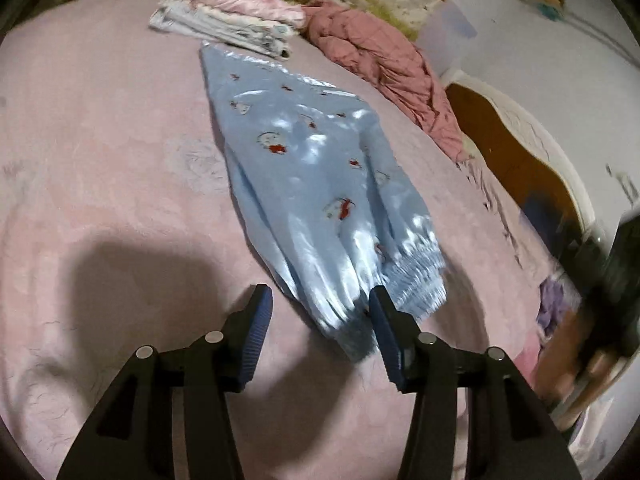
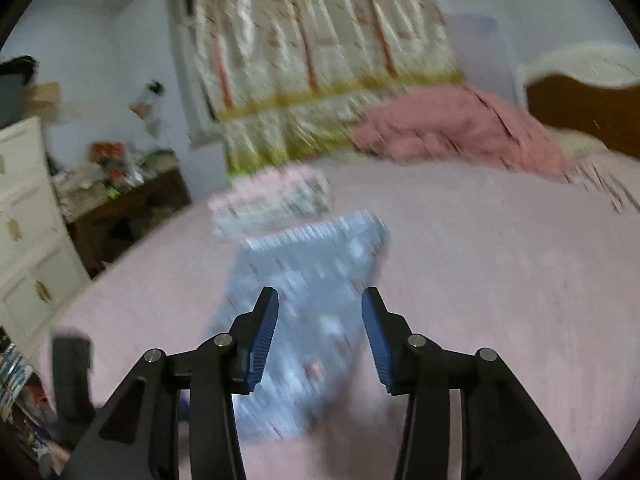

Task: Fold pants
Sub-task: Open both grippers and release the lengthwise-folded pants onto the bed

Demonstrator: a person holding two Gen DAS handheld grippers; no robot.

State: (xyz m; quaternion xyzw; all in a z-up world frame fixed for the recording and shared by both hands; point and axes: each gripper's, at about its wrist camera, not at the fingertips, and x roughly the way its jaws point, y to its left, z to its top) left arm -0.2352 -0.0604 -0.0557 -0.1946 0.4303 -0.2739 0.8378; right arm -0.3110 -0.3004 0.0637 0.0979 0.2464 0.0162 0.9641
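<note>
Pants [image 1: 320,184]: laid lengthwise on the bed [image 1: 100,160], cuffs nearest the left gripper [image 1: 320,300].
Folded stack [image 1: 224,24]: placed on the bed just beyond the waistband end of the pants.
Quilt [image 1: 380,60]: heaped to the right of the stack.
Headboard [image 1: 520,160]: set at the bed's right edge.
Dresser [image 2: 24,220]: stood left of the bed.

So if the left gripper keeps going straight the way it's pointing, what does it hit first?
Most likely the light blue pants: their gathered near end lies just past the open left gripper, on the pink bedspread. Depth is hard to judge here.
</note>
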